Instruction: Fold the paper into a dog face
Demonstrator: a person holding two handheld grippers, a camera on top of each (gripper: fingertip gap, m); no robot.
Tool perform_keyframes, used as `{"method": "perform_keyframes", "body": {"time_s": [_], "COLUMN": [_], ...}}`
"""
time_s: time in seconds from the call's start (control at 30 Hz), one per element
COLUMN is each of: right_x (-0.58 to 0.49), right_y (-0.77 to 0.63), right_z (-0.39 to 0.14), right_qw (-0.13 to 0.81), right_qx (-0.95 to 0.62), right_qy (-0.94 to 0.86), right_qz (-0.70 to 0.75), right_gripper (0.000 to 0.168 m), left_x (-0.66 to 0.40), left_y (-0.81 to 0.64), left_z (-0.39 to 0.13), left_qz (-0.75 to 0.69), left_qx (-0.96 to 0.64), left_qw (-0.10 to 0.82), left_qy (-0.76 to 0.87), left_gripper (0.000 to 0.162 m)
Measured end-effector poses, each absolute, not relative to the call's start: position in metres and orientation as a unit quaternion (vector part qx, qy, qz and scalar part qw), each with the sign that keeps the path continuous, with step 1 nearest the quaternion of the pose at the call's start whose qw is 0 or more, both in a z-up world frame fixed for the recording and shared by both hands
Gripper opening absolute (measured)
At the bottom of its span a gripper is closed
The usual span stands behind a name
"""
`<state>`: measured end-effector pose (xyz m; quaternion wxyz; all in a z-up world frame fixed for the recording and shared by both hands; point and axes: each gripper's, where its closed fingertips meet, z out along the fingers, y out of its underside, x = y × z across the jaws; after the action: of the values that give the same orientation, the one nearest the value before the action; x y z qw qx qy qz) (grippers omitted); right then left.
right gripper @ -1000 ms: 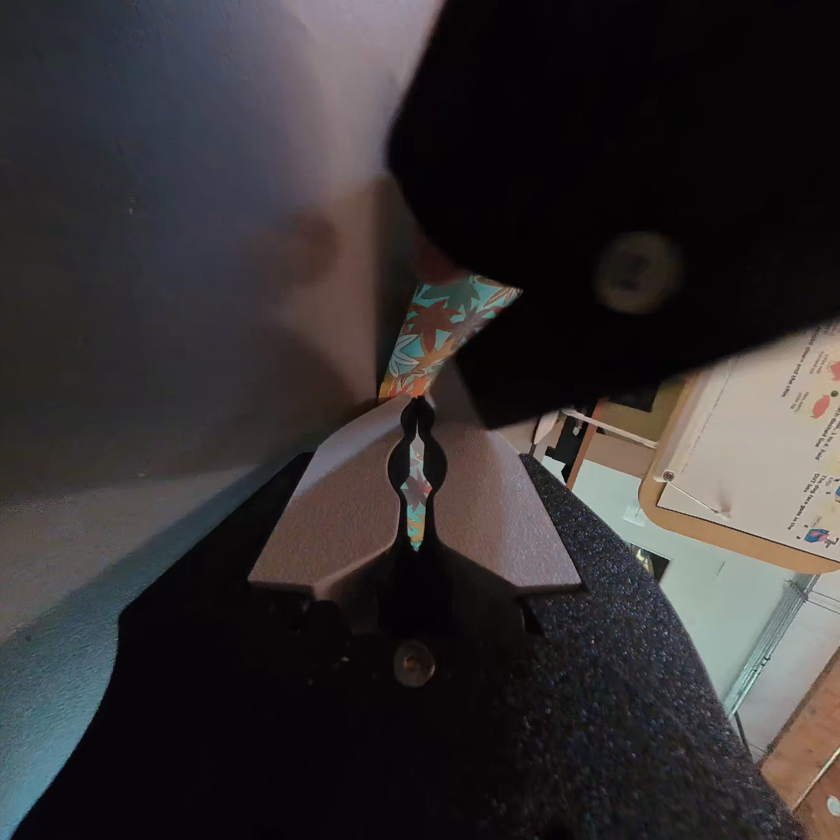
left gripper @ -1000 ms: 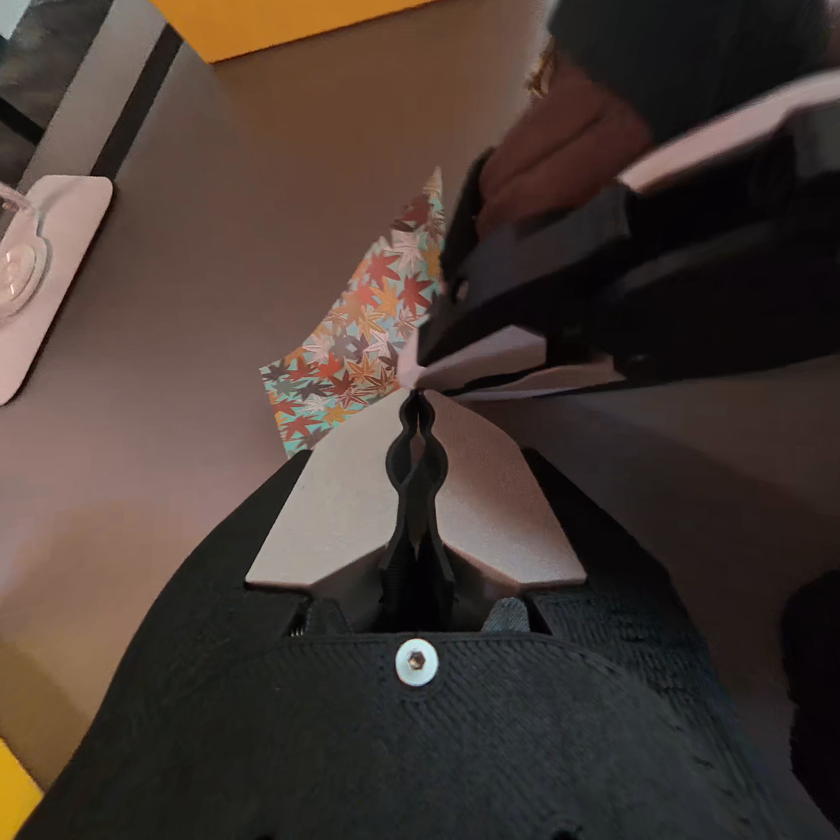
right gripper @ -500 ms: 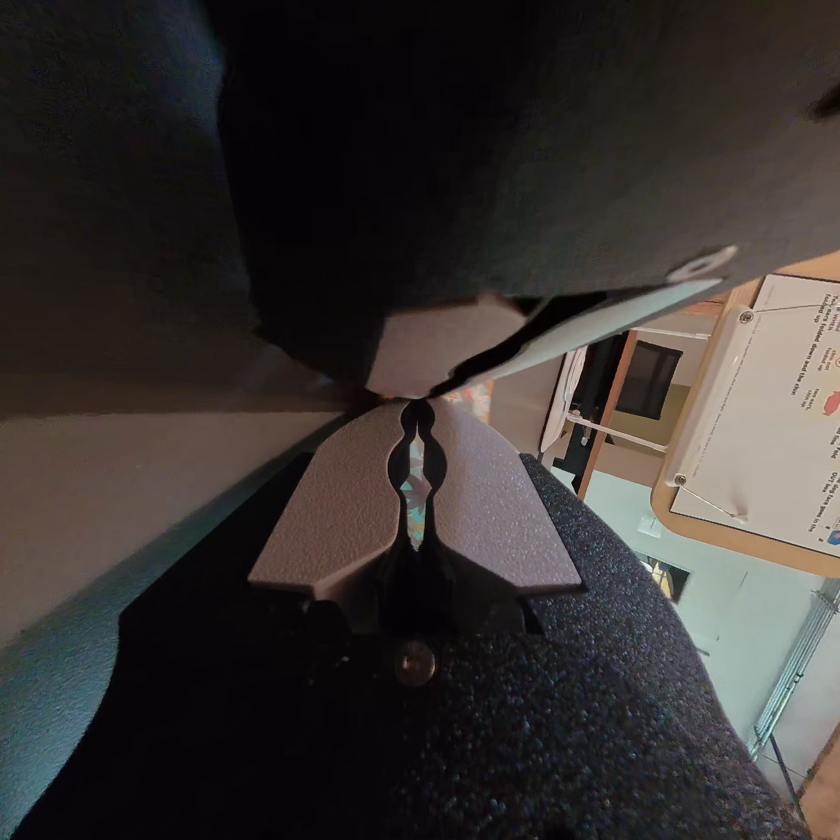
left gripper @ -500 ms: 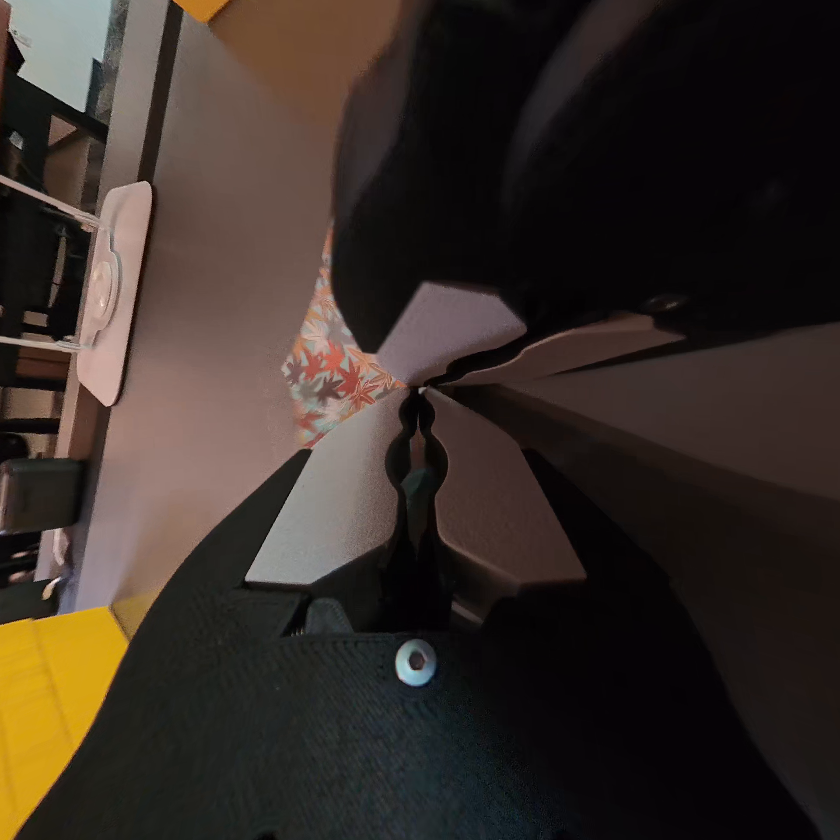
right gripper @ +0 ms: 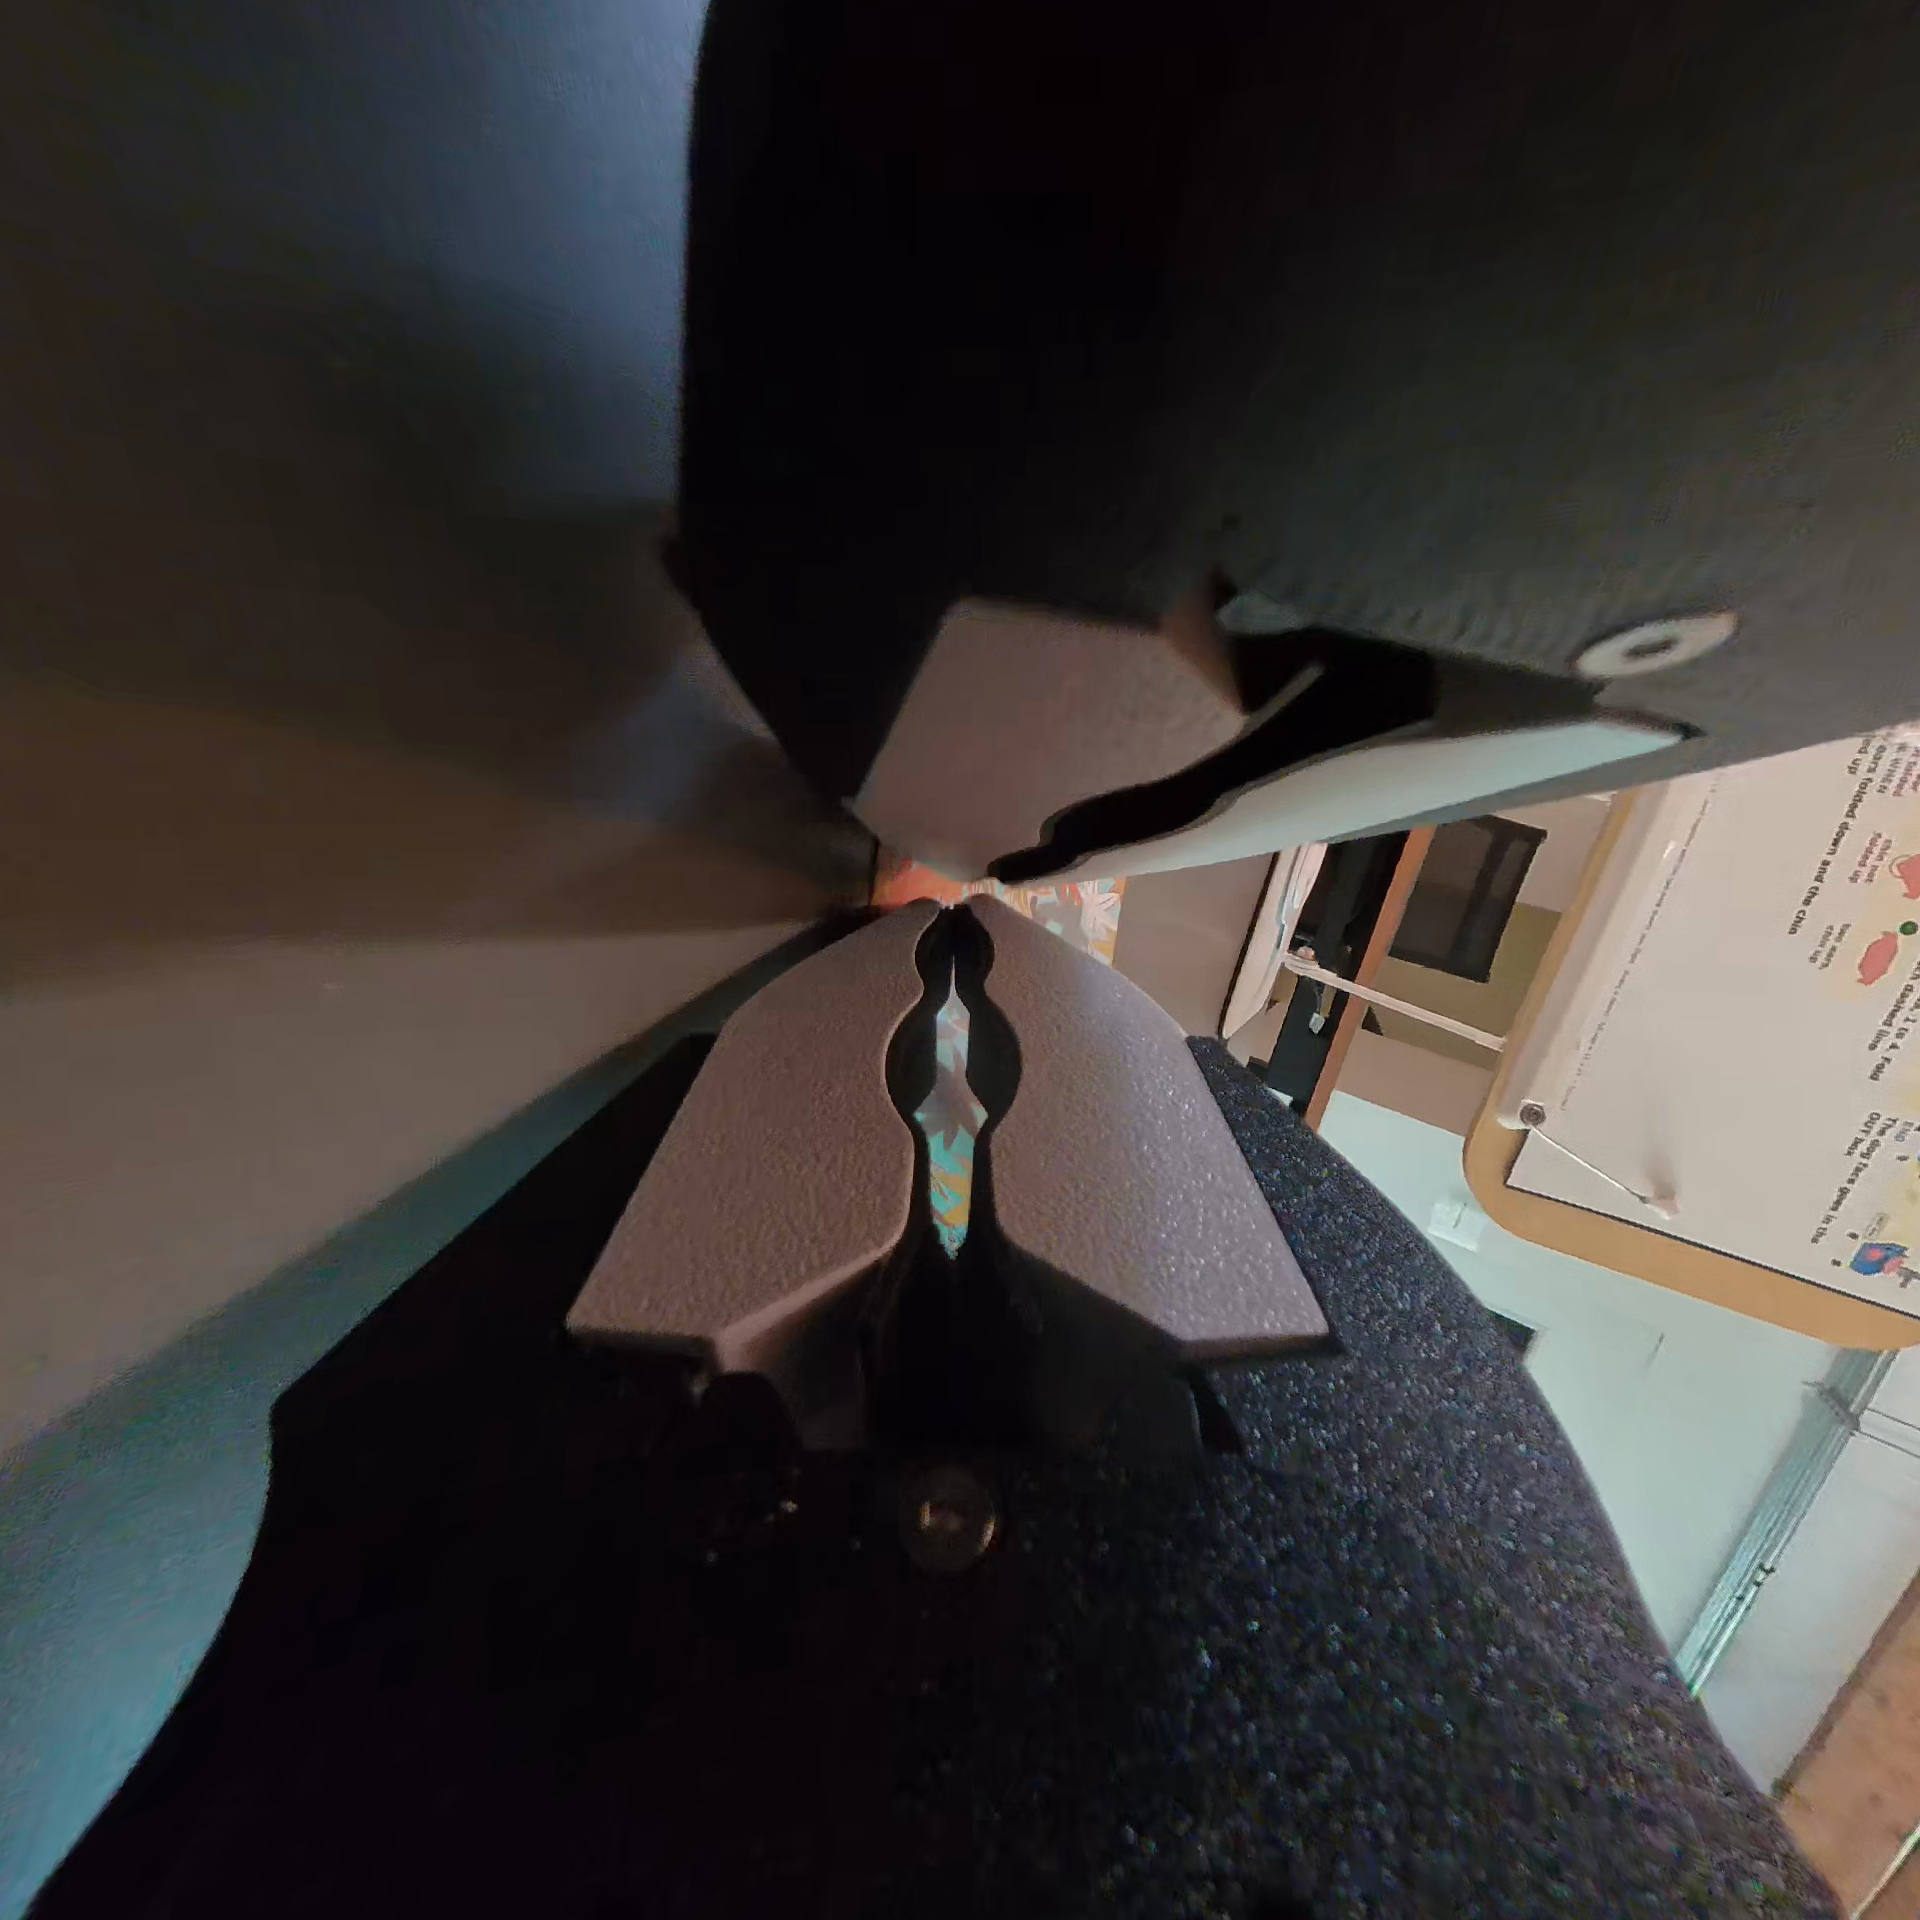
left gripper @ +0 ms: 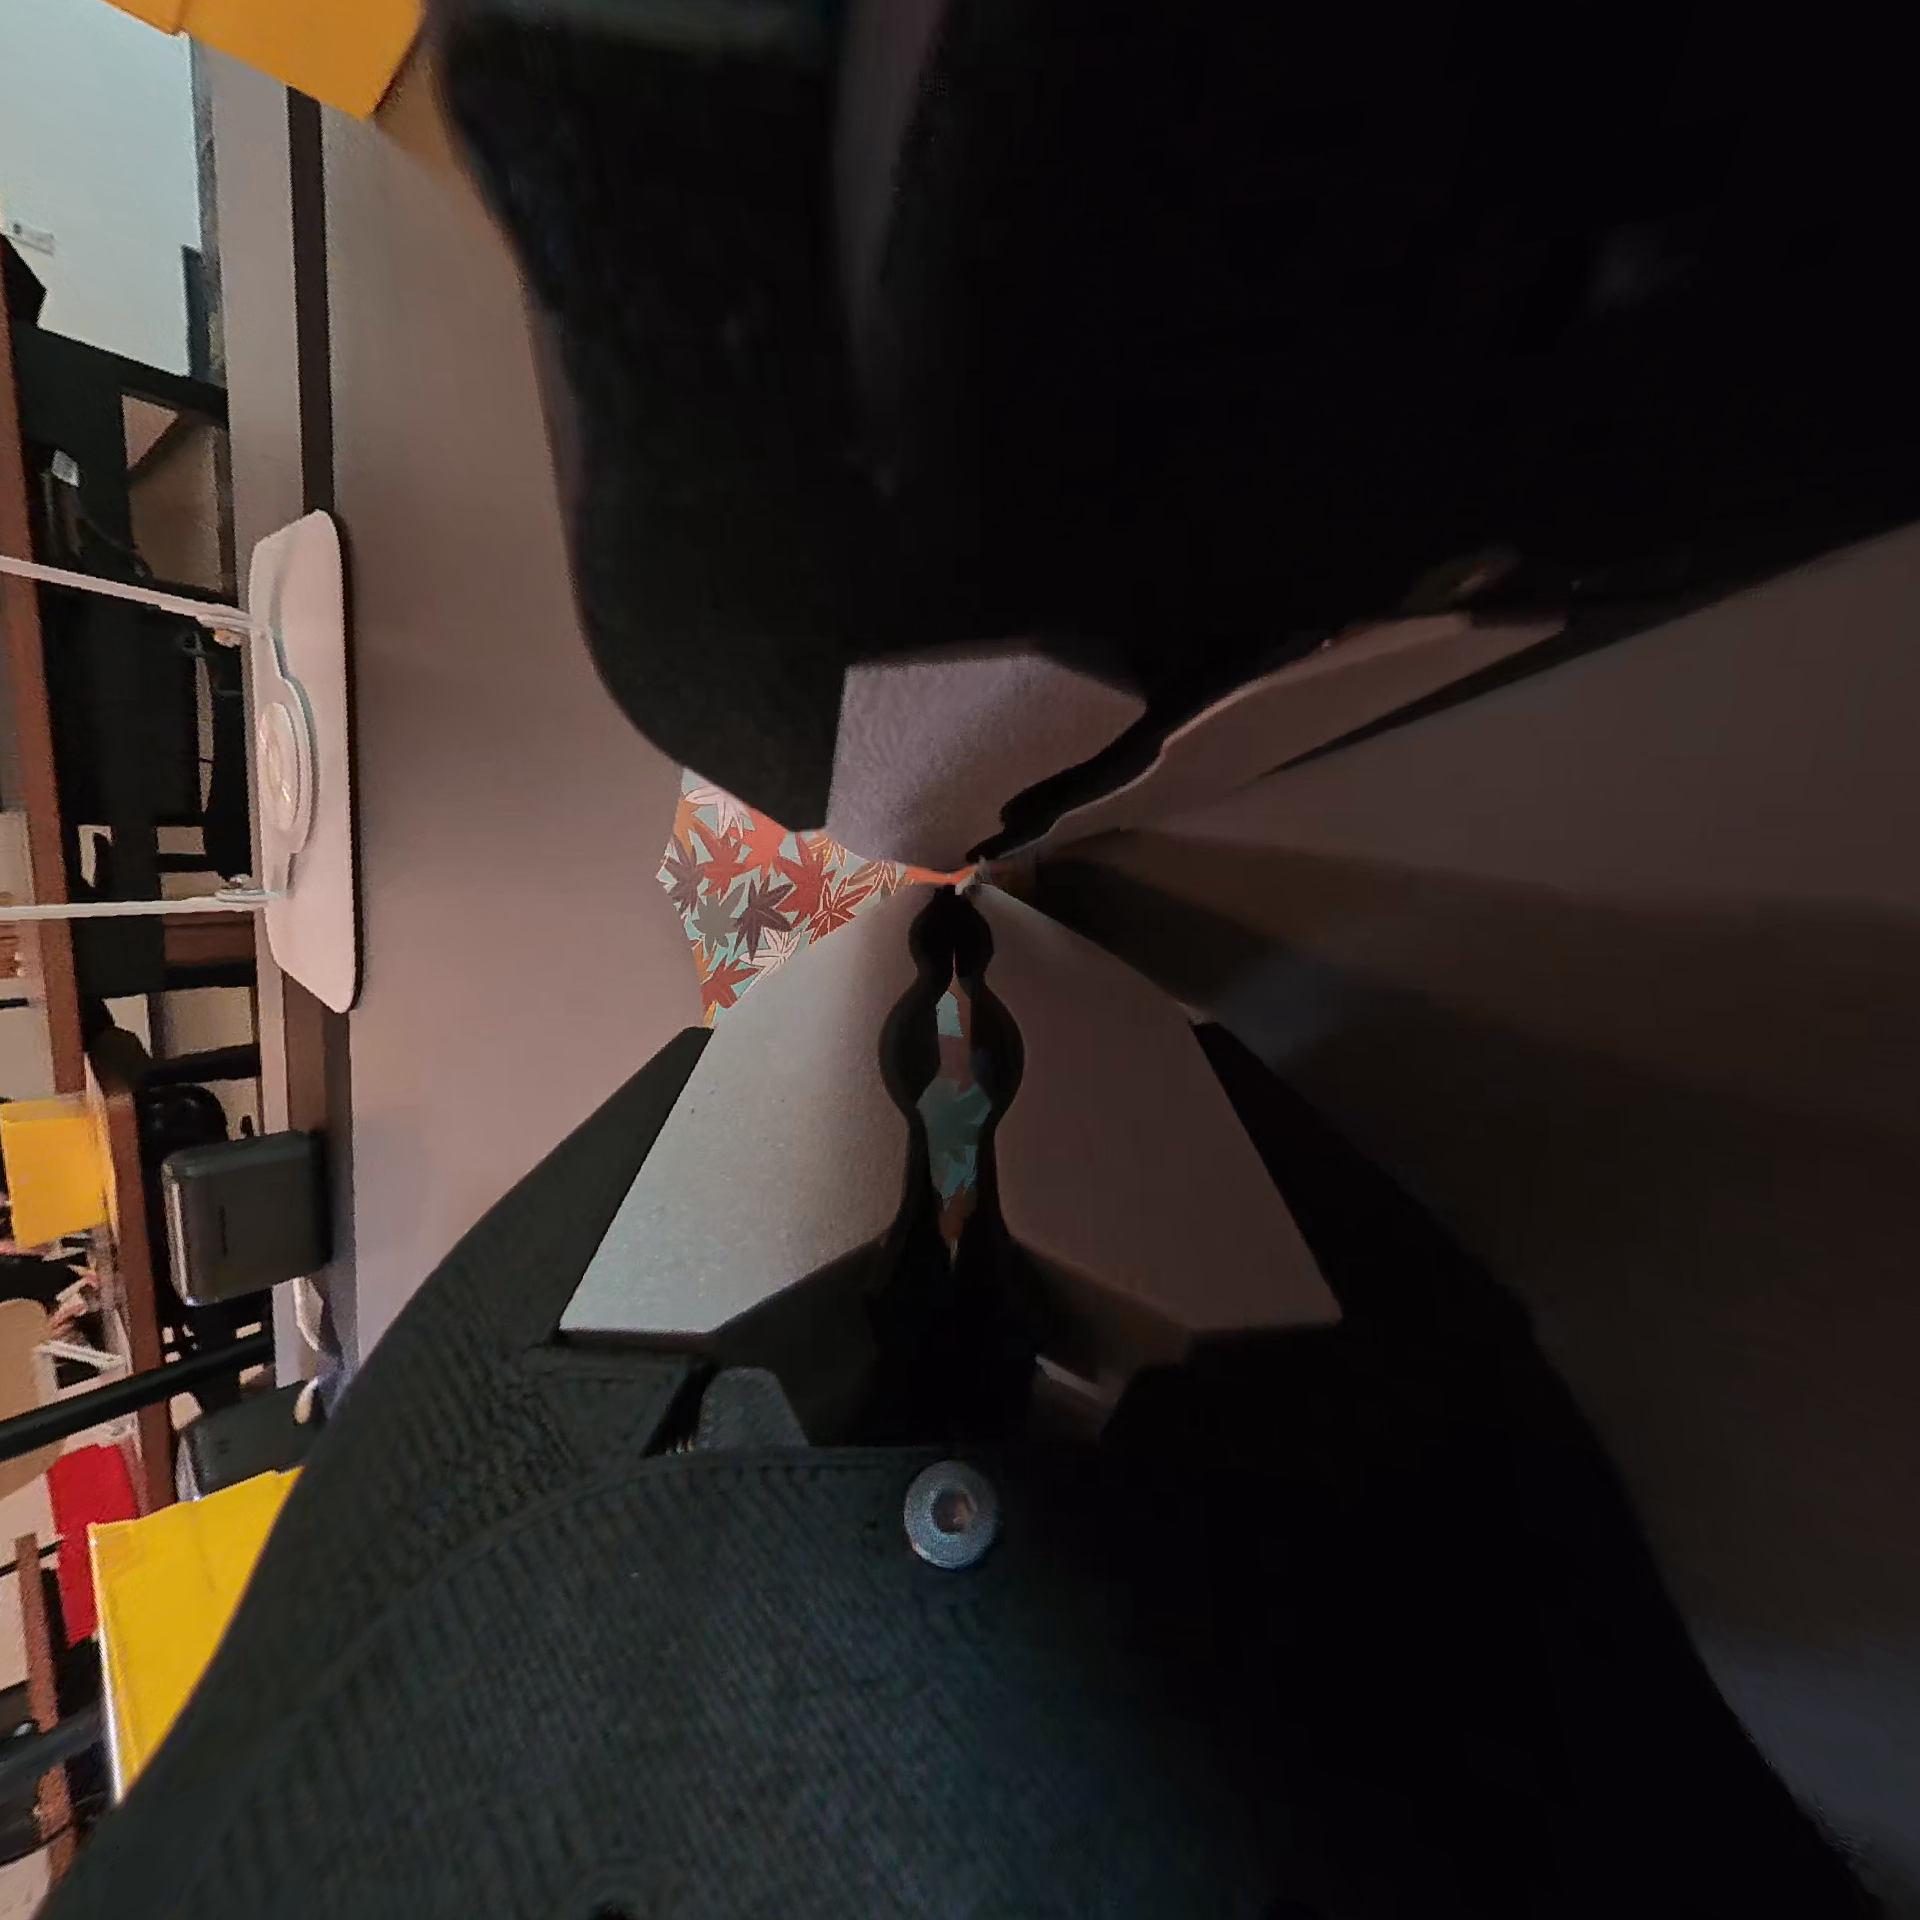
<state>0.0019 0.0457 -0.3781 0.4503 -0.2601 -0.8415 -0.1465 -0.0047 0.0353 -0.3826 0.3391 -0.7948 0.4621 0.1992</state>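
The left gripper (left gripper: 952, 914) was closed on the paper (left gripper: 764, 899), its 2 grey fingers (left gripper: 748, 1143) pressed together with only a thin wavy slit between them, and the leaf-patterned sheet showed through that slit as well as fanning out just beyond and to the left of the tips. The right gripper (right gripper: 952, 920) was likewise clamped on the paper (right gripper: 951, 1132), whose teal and orange print filled the narrow gap between its fingers (right gripper: 790, 1153) and peeked out as a small strip just past the tips. The 2 grippers met tip to tip: in the left wrist view the right gripper (left gripper: 982, 857) came in from above and to the right, its dark body filling the upper part of the picture, and in the right wrist view the left gripper (right gripper: 971, 862) did the same from above. The paper was held between both, close to the grey table (left gripper: 468, 727), though whether it touched the surface could not be told. Far to the left of the left gripper, at the table's edge, lay a white mat (left gripper: 312, 758) with a clear round thing on it, and a dark box (left gripper: 244, 1210) sat nearer along the same edge. To the right of the right gripper, beyond the table, stood a wooden-framed board (right gripper: 1704, 1039) carrying a printed sheet
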Motion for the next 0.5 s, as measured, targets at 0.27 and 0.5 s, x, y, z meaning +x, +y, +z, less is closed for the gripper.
{"method": "perform_keyframes", "body": {"time_s": [0.27, 0.5], "right_x": [0.01, 0.021], "right_y": [0.051, 0.057], "right_z": [-0.378, -0.379], "right_qw": [0.441, 0.43], "right_qx": [-0.235, -0.231], "right_qy": [-0.85, -0.855], "right_qz": [-0.165, -0.175], "right_gripper": [0.0, 0.0], "left_x": [-0.004, -0.004], "left_y": [0.035, 0.035], "left_z": [-0.383, -0.383], "left_qz": [0.201, 0.205], "left_qx": [-0.791, -0.789], "left_qw": [0.343, 0.338], "left_qy": [0.465, 0.47], "left_gripper": [0.001, 0.001]}}
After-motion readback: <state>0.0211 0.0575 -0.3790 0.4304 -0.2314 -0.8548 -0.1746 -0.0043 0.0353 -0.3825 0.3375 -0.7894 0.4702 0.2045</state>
